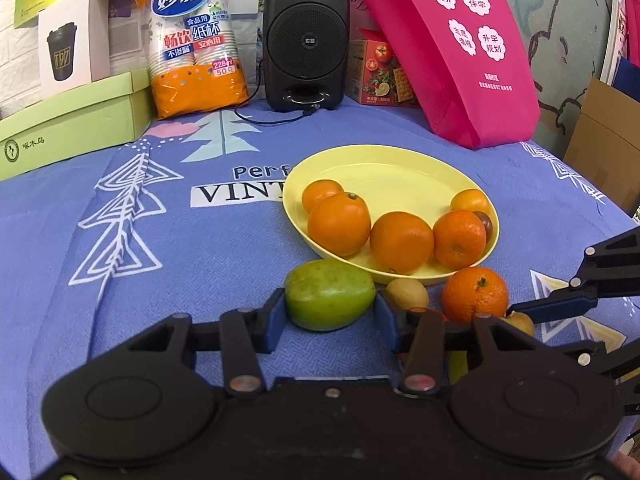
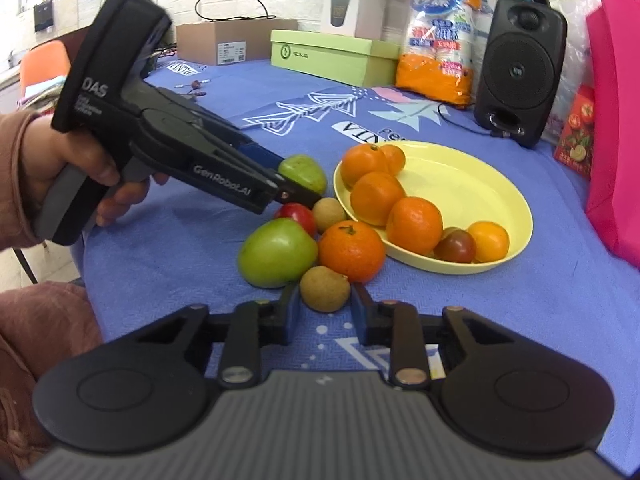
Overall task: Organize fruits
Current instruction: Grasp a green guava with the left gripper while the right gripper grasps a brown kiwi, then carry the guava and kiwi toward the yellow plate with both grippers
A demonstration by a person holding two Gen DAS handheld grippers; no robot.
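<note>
A yellow plate (image 1: 400, 168) (image 2: 480, 176) on the blue cloth holds several oranges and a dark cherry tomato (image 2: 456, 246). My left gripper (image 1: 330, 312) has its blue pads against both sides of a green fruit (image 1: 330, 298) (image 2: 304, 170) lying just in front of the plate. My right gripper (image 2: 325, 304) is open around a brown longan (image 2: 325, 288), pads beside it with small gaps. Beside it lie a green apple (image 2: 278, 256), an orange (image 2: 352, 250) (image 1: 474, 294), a red tomato (image 2: 298, 216) and another longan (image 2: 329, 214) (image 1: 407, 294).
At the back stand a black speaker (image 1: 306, 36), a pack of paper cups (image 1: 194, 40), a green box (image 1: 72, 124), a pink bag (image 1: 452, 48) and a cracker box (image 1: 380, 72). A speaker cable (image 1: 260, 118) lies on the cloth.
</note>
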